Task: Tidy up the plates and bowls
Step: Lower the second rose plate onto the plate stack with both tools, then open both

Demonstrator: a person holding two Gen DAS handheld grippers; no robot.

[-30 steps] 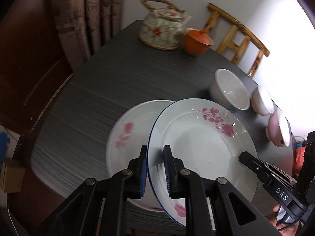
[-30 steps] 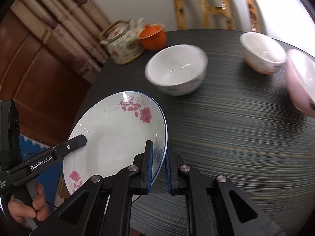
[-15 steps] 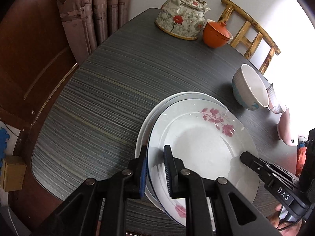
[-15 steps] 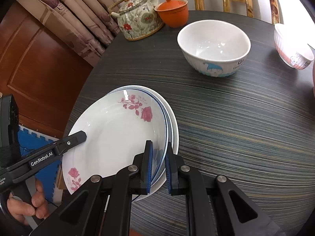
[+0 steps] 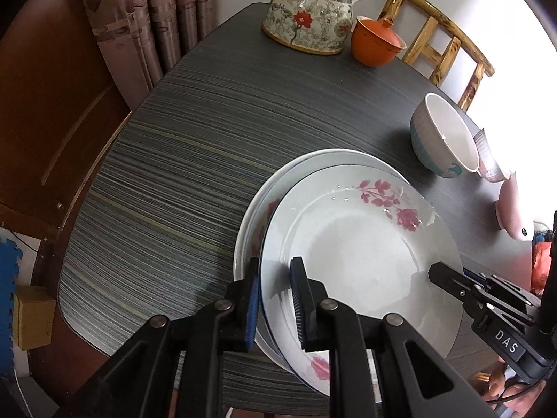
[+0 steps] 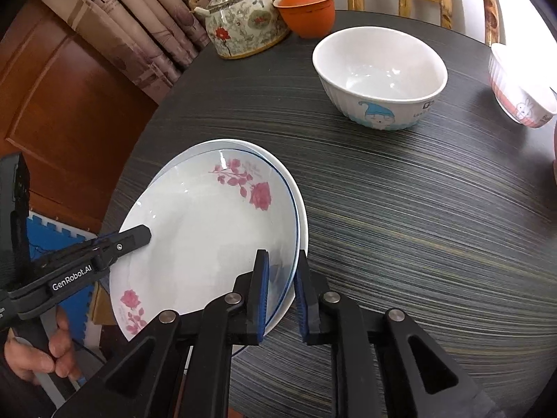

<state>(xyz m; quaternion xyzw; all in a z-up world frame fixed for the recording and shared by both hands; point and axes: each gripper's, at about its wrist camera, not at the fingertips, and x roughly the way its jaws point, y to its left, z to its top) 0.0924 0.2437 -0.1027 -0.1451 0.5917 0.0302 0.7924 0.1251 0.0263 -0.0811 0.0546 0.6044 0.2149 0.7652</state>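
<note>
A white plate with pink roses (image 5: pixel 365 254) (image 6: pixel 209 244) lies on top of a second white plate (image 5: pixel 313 160) (image 6: pixel 300 216), whose rim shows around its far edge. Both sit near the front of the dark striped table (image 5: pixel 209 139). My left gripper (image 5: pixel 275 299) is shut on the top plate's near-left rim. My right gripper (image 6: pixel 281 278) is on the opposite rim; its jaws are opening, with the rim still between the pads. A white bowl with a blue cartoon (image 6: pixel 379 69) (image 5: pixel 442 136) stands further back. A small pink-striped bowl (image 6: pixel 522 97) and a pink bowl (image 5: pixel 511 205) are to its right.
A flowered teapot (image 5: pixel 310 14) (image 6: pixel 240 17) and an orange lidded cup (image 5: pixel 376 41) (image 6: pixel 306 10) stand at the table's far edge. A wooden chair (image 5: pixel 438 35) is behind them and curtains hang at the far left. A person's hand (image 6: pixel 38 355) holds the left gripper's handle.
Both grippers carried the rose plate down and over the second plate, and it now rests stacked on it. The right gripper's pads stand slightly wider apart.
</note>
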